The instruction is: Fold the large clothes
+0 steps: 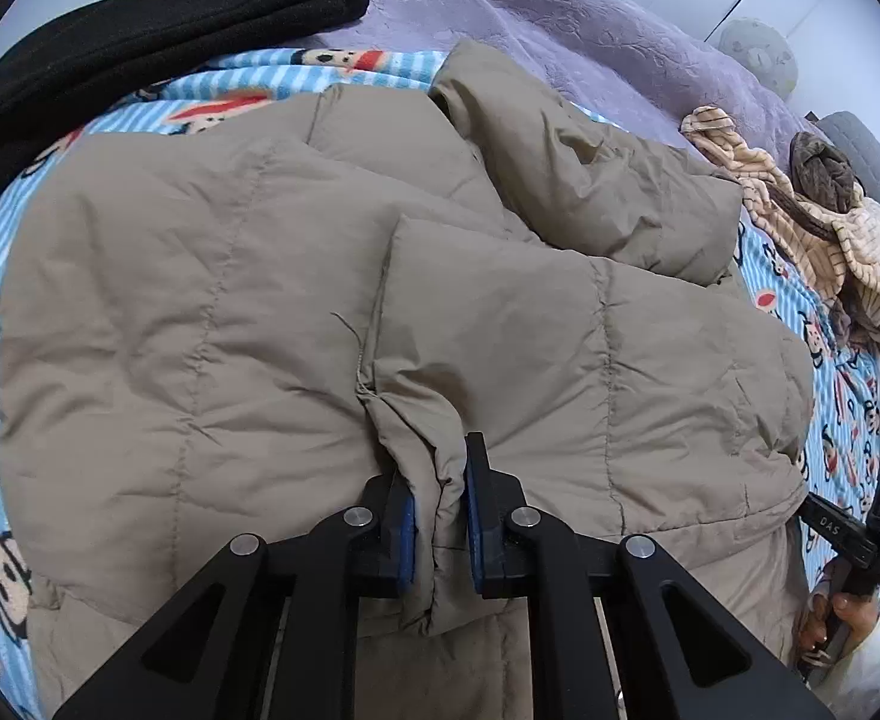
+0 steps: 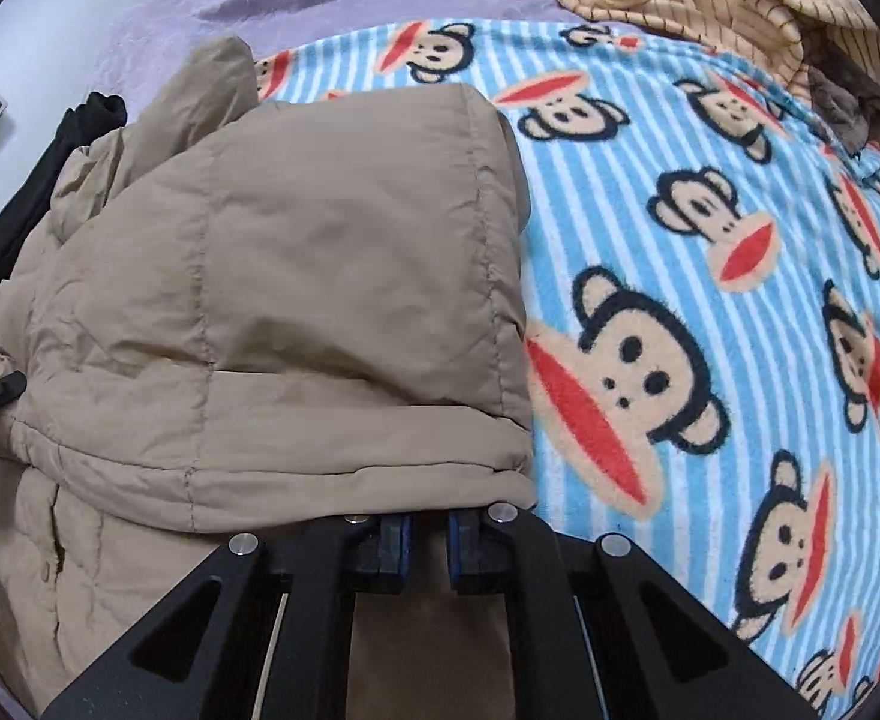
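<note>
A tan quilted puffer jacket lies partly folded on a blue striped monkey-print blanket. My left gripper is shut on a bunched ridge of the jacket's fabric, squeezed between its blue pads. In the right wrist view the jacket fills the left half, with a folded layer on top. My right gripper sits at that layer's near edge. Its jaws stand close together with tan cloth between them, and the fingertips are hidden under the hem. A person's hand holds the right tool's handle.
A black garment lies at the far left of the bed. A heap of beige striped clothes sits at the far right, on a purple bedspread. Bare blanket stretches to the right of the jacket. A grey padded edge borders the bed.
</note>
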A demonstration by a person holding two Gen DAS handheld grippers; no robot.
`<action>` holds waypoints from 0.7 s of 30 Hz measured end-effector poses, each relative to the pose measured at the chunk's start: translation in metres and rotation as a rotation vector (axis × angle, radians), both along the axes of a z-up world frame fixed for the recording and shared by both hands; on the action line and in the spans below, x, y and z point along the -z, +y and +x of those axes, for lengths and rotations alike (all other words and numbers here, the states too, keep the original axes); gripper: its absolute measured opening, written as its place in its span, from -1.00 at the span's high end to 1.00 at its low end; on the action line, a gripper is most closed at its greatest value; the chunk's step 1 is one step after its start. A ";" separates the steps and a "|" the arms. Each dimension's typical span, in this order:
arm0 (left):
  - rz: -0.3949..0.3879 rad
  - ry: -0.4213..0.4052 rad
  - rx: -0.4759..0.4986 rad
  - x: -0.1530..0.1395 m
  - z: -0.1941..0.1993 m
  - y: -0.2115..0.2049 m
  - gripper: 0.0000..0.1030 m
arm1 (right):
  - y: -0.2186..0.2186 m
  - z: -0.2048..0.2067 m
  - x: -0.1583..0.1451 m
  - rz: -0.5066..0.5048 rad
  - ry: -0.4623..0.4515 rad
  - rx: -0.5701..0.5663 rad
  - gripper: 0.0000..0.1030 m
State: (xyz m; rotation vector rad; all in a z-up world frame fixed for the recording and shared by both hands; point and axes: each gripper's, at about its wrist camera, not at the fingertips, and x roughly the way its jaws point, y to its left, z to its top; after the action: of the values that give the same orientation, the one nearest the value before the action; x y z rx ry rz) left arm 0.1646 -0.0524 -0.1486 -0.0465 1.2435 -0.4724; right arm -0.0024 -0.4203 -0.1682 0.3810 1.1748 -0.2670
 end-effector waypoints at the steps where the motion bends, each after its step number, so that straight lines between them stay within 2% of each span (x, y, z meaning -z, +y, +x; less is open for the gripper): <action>1: 0.014 -0.009 0.001 -0.003 0.000 0.002 0.71 | -0.003 -0.001 0.001 0.011 -0.004 0.009 0.88; 5: 0.111 -0.067 -0.017 -0.017 -0.002 0.012 0.71 | -0.008 -0.005 -0.004 0.048 0.002 0.029 0.88; 10: 0.122 -0.101 -0.048 -0.035 -0.002 0.031 0.71 | 0.005 -0.036 -0.031 0.094 0.028 0.042 0.67; 12: 0.100 -0.124 -0.050 -0.044 -0.003 0.034 0.71 | 0.012 -0.054 -0.043 0.095 0.013 0.038 0.45; 14: 0.076 -0.141 -0.028 -0.052 -0.001 0.030 0.71 | 0.012 -0.073 -0.055 0.108 -0.032 0.075 0.43; 18: 0.047 -0.138 0.043 -0.052 0.002 0.000 0.71 | -0.013 -0.079 -0.079 0.098 -0.160 0.217 0.43; 21: 0.090 -0.125 0.072 -0.035 0.003 -0.022 0.71 | -0.034 -0.052 -0.076 0.208 -0.215 0.250 0.43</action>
State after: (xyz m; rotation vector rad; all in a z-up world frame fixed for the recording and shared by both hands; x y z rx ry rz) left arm 0.1678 -0.0739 -0.1132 0.1029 1.1450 -0.4741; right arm -0.0542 -0.4543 -0.0918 0.7244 0.9450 -0.3134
